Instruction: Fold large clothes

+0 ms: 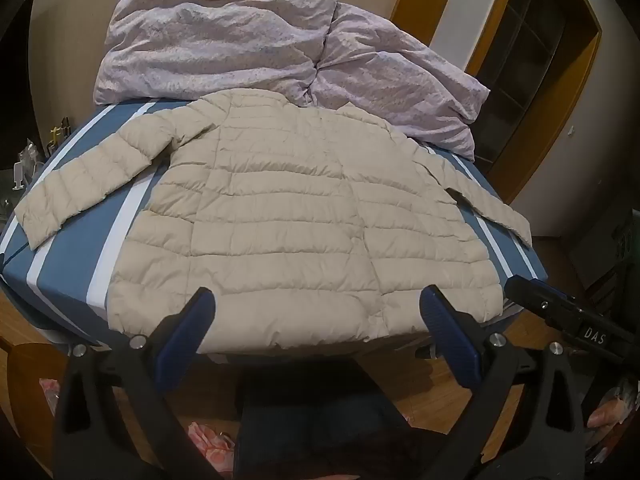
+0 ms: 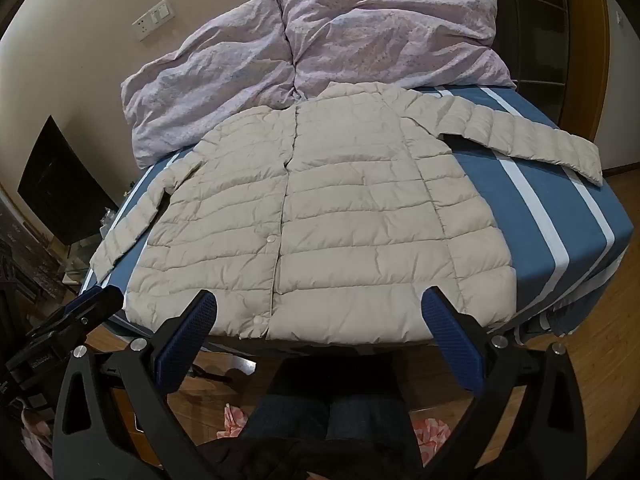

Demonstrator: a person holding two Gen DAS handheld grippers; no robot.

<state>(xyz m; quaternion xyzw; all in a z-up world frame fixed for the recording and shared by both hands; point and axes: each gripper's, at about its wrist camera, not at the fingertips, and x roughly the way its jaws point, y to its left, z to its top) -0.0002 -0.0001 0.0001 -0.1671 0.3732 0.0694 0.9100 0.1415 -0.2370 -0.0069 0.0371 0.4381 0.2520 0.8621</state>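
A cream quilted puffer jacket (image 1: 288, 208) lies flat and buttoned on the blue striped bed (image 1: 72, 248), both sleeves spread out to the sides; it also shows in the right wrist view (image 2: 320, 216). My left gripper (image 1: 316, 304) is open and empty, held just above the jacket's hem at the bed's near edge. My right gripper (image 2: 320, 304) is open and empty over the hem too. The right gripper's body shows at the right of the left wrist view (image 1: 568, 316). The left gripper's body shows at the left of the right wrist view (image 2: 68, 320).
A crumpled lilac duvet (image 1: 256, 44) lies at the head of the bed, also in the right wrist view (image 2: 320, 40), touching the jacket's collar. The person's legs (image 2: 328, 412) stand on the wooden floor (image 2: 608, 360) at the bed's foot. A dark cabinet (image 2: 60, 184) stands left.
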